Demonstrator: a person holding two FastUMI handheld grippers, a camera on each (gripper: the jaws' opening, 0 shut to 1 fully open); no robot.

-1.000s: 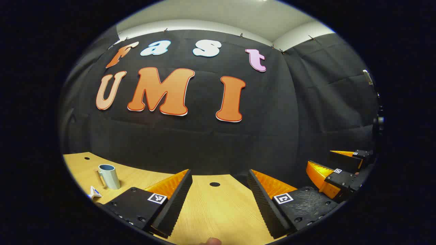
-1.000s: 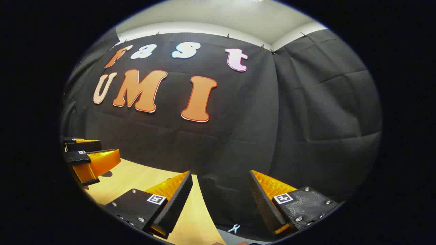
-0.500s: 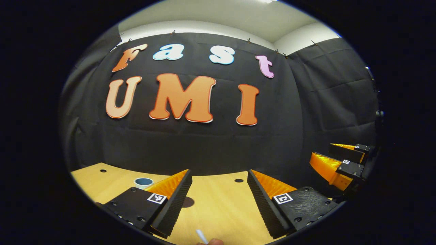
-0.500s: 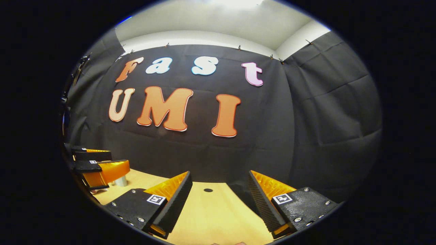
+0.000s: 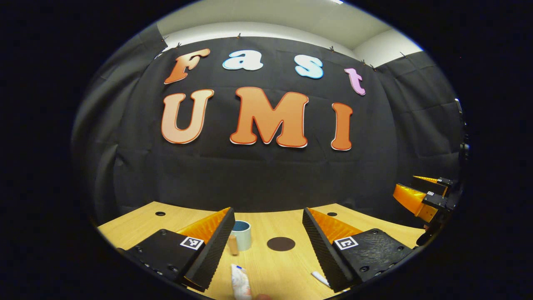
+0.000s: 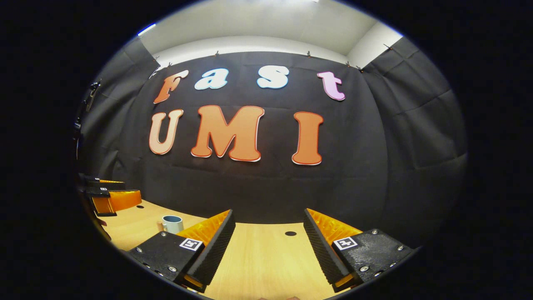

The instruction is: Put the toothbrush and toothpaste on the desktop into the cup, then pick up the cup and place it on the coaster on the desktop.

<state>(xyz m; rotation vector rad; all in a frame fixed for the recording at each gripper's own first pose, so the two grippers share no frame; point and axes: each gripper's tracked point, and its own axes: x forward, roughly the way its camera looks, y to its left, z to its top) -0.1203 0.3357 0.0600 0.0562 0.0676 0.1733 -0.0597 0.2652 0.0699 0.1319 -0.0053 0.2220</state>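
The black cloth wall (image 5: 266,179) closes off the far side of the booth, and below it the wooden desktop (image 5: 137,225) spreads across the lower part of both views, with small round holes near its far edge. In the left gripper view, the left gripper (image 5: 268,243) sits at six o'clock with its two fingers spread wide apart and nothing between them touching either one; the right gripper (image 5: 420,196) hangs at about four o'clock by the right rim, well apart from the task's things, also spread. In the right gripper view, the right gripper (image 6: 268,243) is at six o'clock, fingers spread over bare desktop and holding nothing, while the left gripper (image 6: 110,198) shows at about nine o'clock. The cup (image 5: 242,234) stands upright on the desktop, seen in the left gripper view between the fingers, just beside the left finger, with a wooden handle on its near side; in the right gripper view the cup (image 6: 172,223) stands at about eight o'clock, beyond the left finger. The dark round coaster (image 5: 281,243) lies flat just to the right of the cup, apart from it. The toothpaste (image 5: 240,283) lies on the desktop at six o'clock, nearer than the cup. The toothbrush (image 5: 320,278) shows as a white tip at about five o'clock, beside the right finger.
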